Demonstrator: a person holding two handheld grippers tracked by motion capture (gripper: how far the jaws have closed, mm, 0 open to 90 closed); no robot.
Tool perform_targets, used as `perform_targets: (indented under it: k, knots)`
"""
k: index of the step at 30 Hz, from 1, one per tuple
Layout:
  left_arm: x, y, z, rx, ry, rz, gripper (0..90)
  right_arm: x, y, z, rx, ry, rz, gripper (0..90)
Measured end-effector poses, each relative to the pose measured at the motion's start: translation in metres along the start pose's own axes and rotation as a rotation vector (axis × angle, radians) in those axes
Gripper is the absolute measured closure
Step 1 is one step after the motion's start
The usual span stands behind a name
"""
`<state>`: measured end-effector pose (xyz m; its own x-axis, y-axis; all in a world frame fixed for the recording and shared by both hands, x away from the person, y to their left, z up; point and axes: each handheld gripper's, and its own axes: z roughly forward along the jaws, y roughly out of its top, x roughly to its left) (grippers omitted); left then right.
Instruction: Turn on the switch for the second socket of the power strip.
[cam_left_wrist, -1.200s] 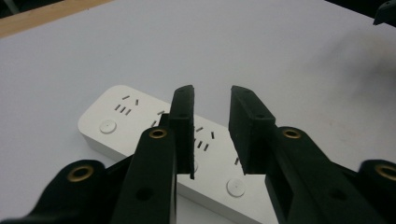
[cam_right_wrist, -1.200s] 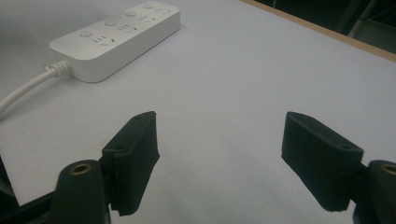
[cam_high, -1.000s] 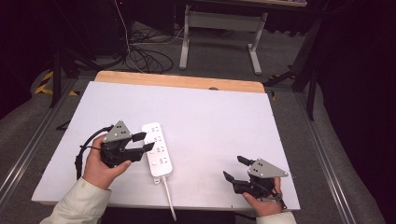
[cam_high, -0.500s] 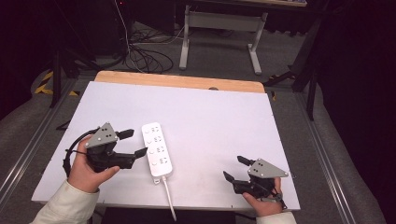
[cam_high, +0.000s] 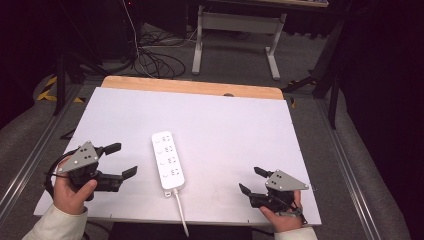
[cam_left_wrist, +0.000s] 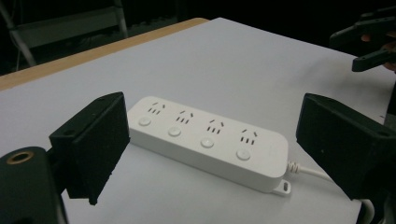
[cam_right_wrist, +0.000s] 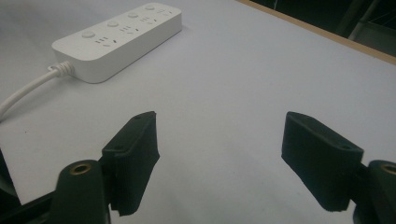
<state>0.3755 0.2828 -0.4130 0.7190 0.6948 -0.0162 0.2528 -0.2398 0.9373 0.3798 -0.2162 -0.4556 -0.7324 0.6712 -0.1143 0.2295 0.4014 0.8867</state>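
We note a white table (cam_high: 225, 125). A white power strip (cam_high: 168, 160) (4 sockets, cord (cam_high: 180, 215) trailing toward the near edge) lies flat mid-table. The left gripper (cam_high: 122, 160), jaws apart, sits just beside it; the right gripper (cam_high: 252, 181), jaws apart, rests well apart.

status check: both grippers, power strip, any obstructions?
Left gripper open, beside power strip, not touching. Right gripper open, near table's front edge. Strip flat, cord trailing off front edge.

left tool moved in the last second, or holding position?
Yes. The left tool has pulled back left, away from the power strip, which it was right against. Jaws are open, toward the table's left edge.
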Motion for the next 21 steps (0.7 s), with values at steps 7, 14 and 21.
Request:
perform_targets:
  k: [7,14,21]
  knots:
    - [0.008,-0.022,-0.013,0.005,0.03,0.021,8.4,0.0,0.0,0.0,0.001,0.001,0.003,27.6]
    - [0.014,-0.04,-0.019,0.01,0.034,0.02,7.5,0.0,0.0,0.0,0.001,0.0,0.005,27.6]
    - [0.024,-0.057,-0.021,0.003,0.041,0.009,7.6,-0.001,0.0,0.0,0.0,-0.001,0.005,27.6]
